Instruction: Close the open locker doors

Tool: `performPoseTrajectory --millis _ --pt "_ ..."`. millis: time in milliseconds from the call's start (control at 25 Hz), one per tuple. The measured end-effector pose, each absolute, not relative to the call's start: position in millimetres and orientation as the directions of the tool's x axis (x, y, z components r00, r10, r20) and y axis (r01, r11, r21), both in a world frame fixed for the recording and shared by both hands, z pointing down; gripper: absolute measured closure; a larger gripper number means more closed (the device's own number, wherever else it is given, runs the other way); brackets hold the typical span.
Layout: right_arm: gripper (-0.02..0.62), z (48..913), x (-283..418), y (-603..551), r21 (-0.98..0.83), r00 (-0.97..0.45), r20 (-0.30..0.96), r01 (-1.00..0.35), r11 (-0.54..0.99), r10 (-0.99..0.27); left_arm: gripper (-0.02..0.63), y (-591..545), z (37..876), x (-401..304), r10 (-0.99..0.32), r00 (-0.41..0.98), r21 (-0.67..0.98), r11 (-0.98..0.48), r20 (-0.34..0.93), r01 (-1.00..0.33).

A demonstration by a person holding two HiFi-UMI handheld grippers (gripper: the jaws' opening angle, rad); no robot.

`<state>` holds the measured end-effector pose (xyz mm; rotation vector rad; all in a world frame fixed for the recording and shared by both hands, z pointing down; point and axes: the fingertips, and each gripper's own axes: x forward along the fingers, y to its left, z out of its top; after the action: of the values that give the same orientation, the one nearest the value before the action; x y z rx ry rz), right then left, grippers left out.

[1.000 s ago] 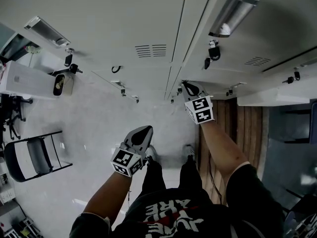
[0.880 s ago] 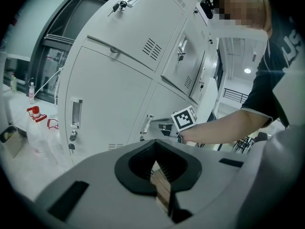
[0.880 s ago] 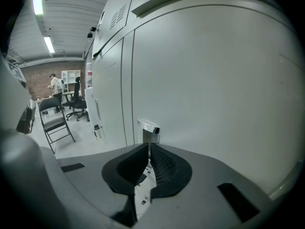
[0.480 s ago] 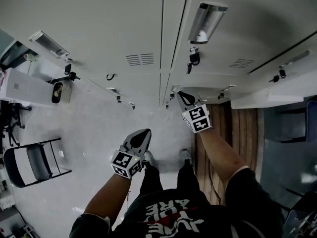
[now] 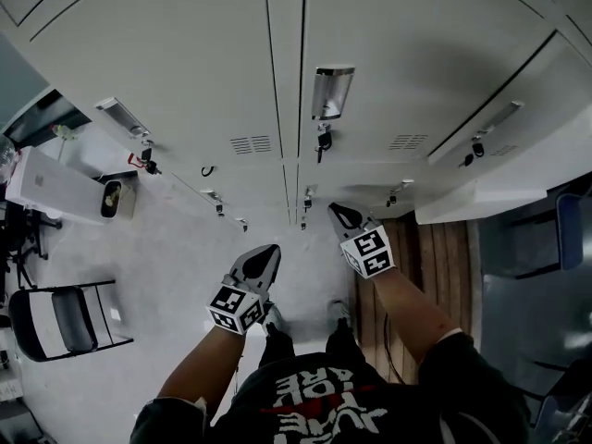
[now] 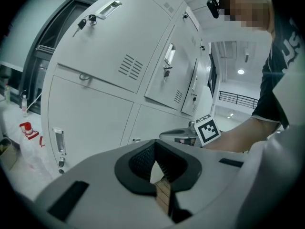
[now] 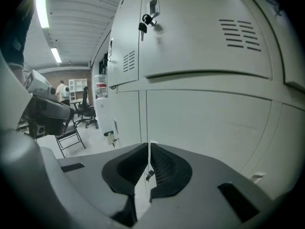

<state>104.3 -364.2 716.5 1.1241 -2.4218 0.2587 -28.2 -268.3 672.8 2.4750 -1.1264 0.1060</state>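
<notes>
Left claw [image 5: 266,255]: pads pressed together, nothing pinched, tip aimed at the floor just short of the lockers. Right claw [image 5: 339,213]: jaws together too, only a hairline slit, empty, nose close to the seam between two lower fronts of the pale grey sheet-metal locker bank [image 5: 185,54]. The doors straight ahead look flush. The task's open ones are off to the sides: a white metal door with a recessed handle [image 5: 51,178] stands swung out at far left, and a pale grey door slab [image 5: 481,200] juts out at right, just beside the person's right forearm. Risks, as I judge them: a closed claw tip pushing smooth painted metal can skid off. A door shoved too lightly may bounce back unlatched. The small dark key bunch [image 5: 323,140] hanging from a lock could snag a jaw. The right elbow could knock the right slab. A clear plastic bottle [image 7: 100,87] sits above the left door and may tip if that door swings, though I can't tell whether it rests on it. Hard to make out: whether the upper right door [image 5: 546,109], edged by a dark line, is ajar. Both open doors' hinges and compartments are hidden or cut off, and so is the top row.
</notes>
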Motion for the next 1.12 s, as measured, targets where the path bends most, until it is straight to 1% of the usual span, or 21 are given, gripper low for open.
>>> performPoseTrajectory --millis 640,880,1120 --pt "0.552 548 150 -321 0.022 -0.602 0.398 -0.748 0.663 -0.692 0.598 -285 512 4 -0.72 0.691 0.225 -0.663 0.068 -0.714" --pt "0.552 493 164 -314 0.005 -0.607 0.348 -0.761 0.649 -0.715 0.598 -281 471 3 -0.722 0.692 0.204 -0.674 0.022 -0.71" --pt "0.558 466 175 -305 -0.021 -0.622 0.303 -0.762 0.647 -0.722 0.598 -280 448 6 -0.724 0.69 0.18 -0.678 0.006 -0.713"
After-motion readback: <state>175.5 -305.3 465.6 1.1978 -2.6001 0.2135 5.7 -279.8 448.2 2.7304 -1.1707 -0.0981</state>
